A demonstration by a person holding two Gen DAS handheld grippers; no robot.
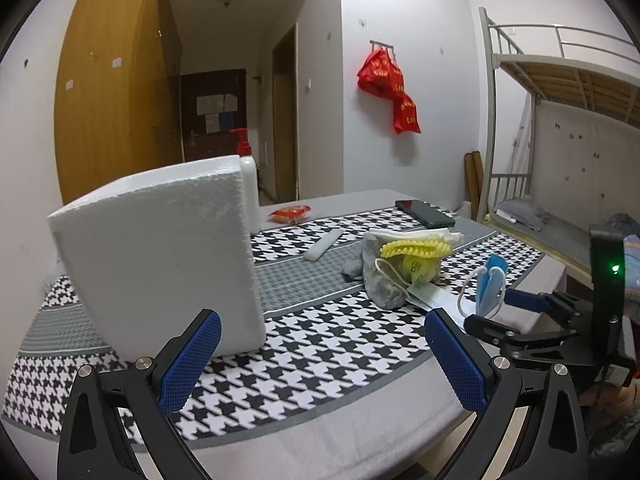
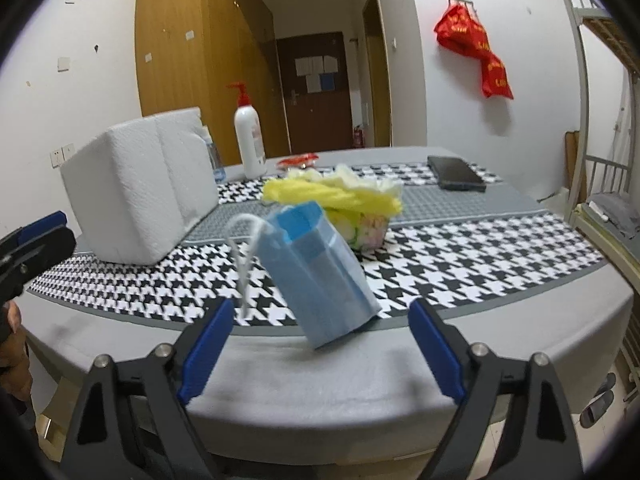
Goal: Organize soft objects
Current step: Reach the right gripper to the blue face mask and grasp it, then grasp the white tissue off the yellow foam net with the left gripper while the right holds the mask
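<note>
Apparently lining up a grasp, the right gripper (image 2: pixel 320 344) stands open around the blue face mask (image 2: pixel 316 268), pads not touching; the left gripper (image 1: pixel 322 360) hovers open, empty.

A light-blue mask (image 2: pixel 320 276) with white loops; black-and-white houndstooth cloth (image 2: pixel 460 264) with grey bands; white foam block (image 1: pixel 160 256); yellow gloves (image 2: pixel 336 196).

Right claw (image 2: pixel 320 344) spread wide, pads clear of the folded blue face mask (image 2: pixel 320 272), which stands tilted between them, possibly resting on the bench (image 2: pixel 500 344) edge. Behind it a yellow pile (image 2: pixel 340 194); white foam block (image 2: pixel 140 192) left; dark phone (image 2: pixel 456 173) far right.
</note>
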